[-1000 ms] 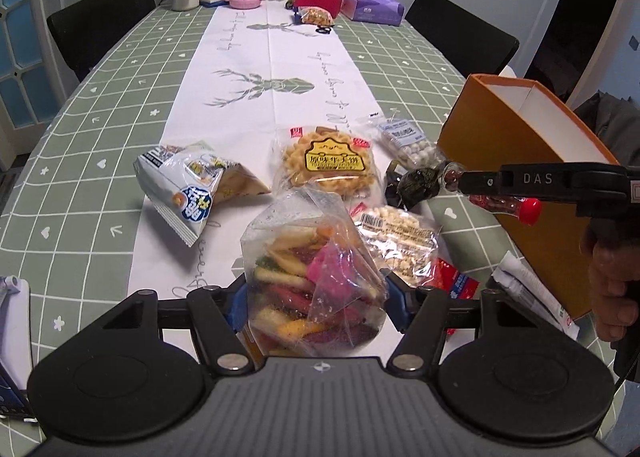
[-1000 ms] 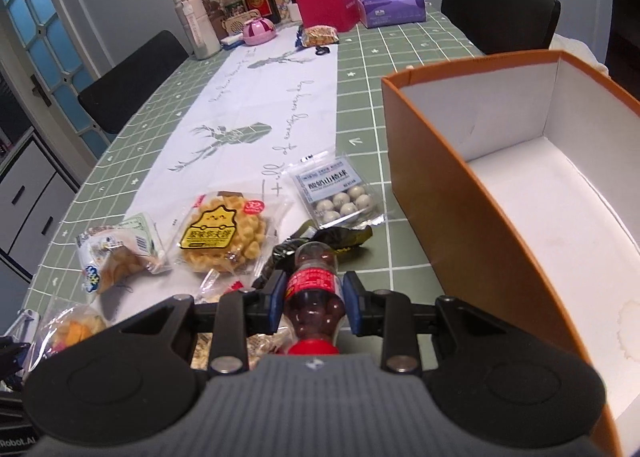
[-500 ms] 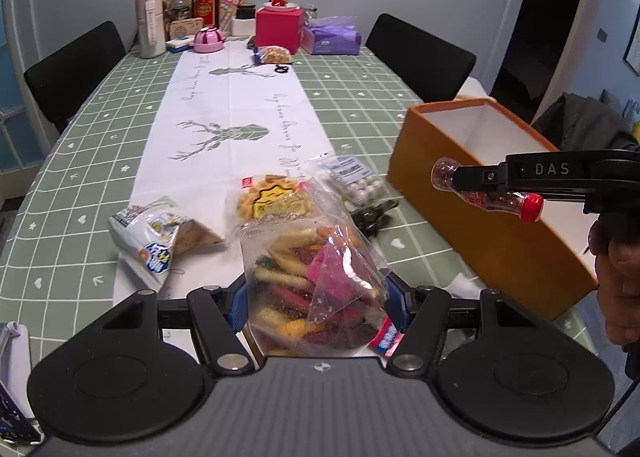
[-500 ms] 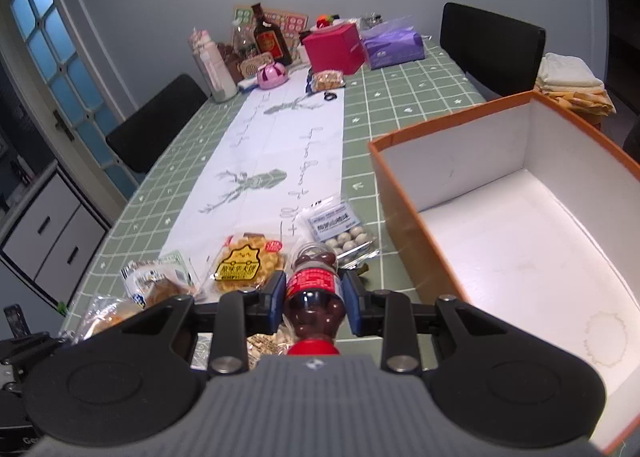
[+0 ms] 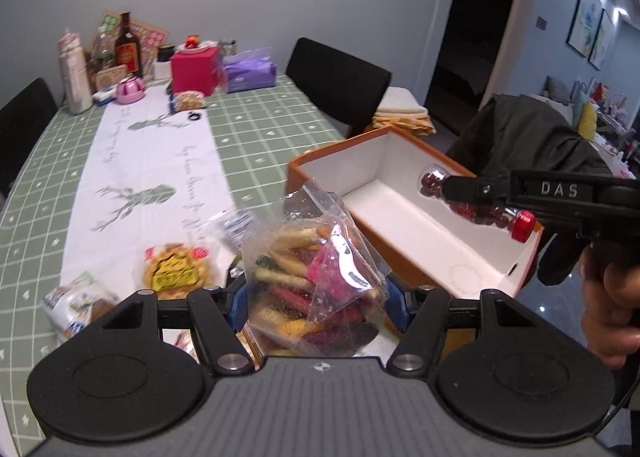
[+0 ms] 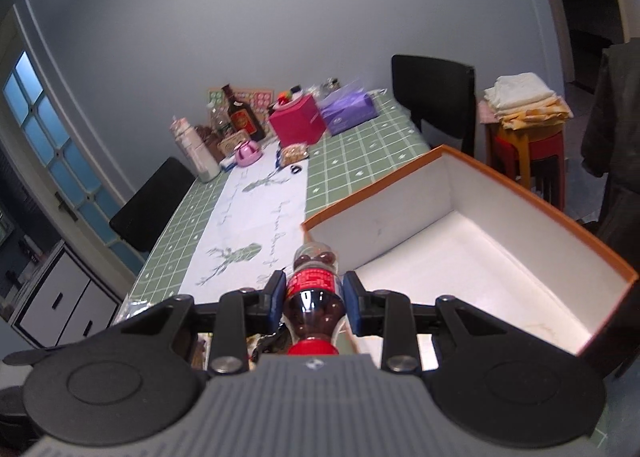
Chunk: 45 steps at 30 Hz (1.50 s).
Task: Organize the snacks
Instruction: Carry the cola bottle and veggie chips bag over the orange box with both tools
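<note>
A clear bag of colourful snack sticks (image 5: 316, 289) is clamped between the blue pads of the left gripper (image 5: 316, 307), raised above the near end of the table (image 5: 256, 129), beside the near corner of the orange box (image 5: 404, 217). A small bottle of dark red candies (image 6: 316, 297) is gripped by the right gripper (image 6: 315, 297), red cap toward the camera, above the box's near-left corner. A yellow-labelled biscuit pack (image 5: 174, 271) is left on the white runner (image 5: 152, 161).

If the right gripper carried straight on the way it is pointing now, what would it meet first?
Most likely the orange box: the right gripper, shut on the small bottle, points at its near left corner. Depth is unclear, so it might instead pass just left, toward the green tablecloth.
</note>
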Each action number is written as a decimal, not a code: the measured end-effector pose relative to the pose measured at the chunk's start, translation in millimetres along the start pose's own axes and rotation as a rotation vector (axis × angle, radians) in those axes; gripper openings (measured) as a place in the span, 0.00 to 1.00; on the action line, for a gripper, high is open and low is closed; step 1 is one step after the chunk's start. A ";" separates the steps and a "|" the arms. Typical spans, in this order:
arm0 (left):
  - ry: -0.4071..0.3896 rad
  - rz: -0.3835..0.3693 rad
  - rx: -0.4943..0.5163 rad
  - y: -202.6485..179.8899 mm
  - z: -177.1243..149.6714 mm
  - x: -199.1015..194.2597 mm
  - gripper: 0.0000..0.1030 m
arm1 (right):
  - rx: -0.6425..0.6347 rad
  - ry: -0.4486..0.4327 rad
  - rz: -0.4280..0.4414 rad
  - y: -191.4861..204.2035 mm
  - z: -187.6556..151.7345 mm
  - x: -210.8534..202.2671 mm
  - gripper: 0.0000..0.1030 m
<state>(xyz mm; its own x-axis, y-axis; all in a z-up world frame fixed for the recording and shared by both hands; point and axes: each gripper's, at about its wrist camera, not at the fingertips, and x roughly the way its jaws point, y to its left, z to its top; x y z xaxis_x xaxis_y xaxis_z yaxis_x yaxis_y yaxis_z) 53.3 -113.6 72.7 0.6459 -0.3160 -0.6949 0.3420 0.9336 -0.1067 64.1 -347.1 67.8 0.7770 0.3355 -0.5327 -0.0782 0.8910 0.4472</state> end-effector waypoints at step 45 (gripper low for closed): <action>0.161 -0.165 0.377 -118.5 10.3 144.6 0.71 | 0.069 0.110 -0.216 -121.0 1.4 44.0 0.29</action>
<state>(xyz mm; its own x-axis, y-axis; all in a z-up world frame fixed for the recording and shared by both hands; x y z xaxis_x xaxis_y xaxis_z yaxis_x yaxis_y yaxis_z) 113.2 -271.7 -7.8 0.4571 -0.3975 -0.7956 0.6759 0.7367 0.0202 108.6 -440.5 -8.7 0.6980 0.1740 -0.6946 0.1285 0.9239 0.3605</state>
